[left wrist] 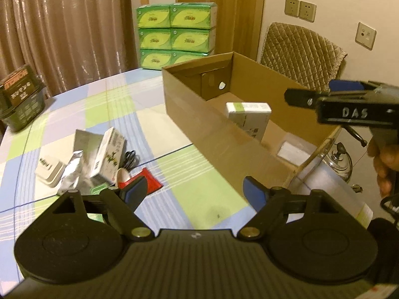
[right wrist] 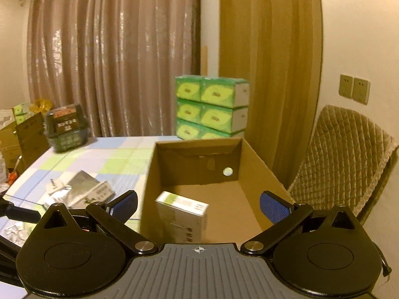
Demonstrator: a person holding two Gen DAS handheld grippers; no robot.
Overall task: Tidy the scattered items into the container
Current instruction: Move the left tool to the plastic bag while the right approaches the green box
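Left gripper (left wrist: 197, 191) spread wide, nothing between the blue pads. Right gripper (right wrist: 198, 204) also spread to its widest and empty, hovering over the box (right wrist: 251, 154).

Pile (left wrist: 97, 159) of loose items lying on the checked cloth (left wrist: 154, 124), ahead and to the left of the left gripper, just past its left finger (left wrist: 133, 191). Right gripper well apart from the pile, with the box wall in between; so the left hand judged the nearer one for the next pick.

Nearest pieces: red packet (left wrist: 147, 180), flat and soft-looking, touching or just beside the left finger in the picture; a spoon-like thing (left wrist: 122, 174) next to it, too blurred to be sure. Behind these, a white carton (left wrist: 108, 155) propped on edge, long axis running away from the camera; crinkled foil pouch (left wrist: 72, 172), shiny and limp; a flat white case (left wrist: 48, 170); a coil of black cable (left wrist: 131, 159).

Box of plain brown cardboard, open-topped, rigid walls, to the right of the pile. Inside already: a white-and-green carton (right wrist: 182, 214) standing on the floor near the front wall.
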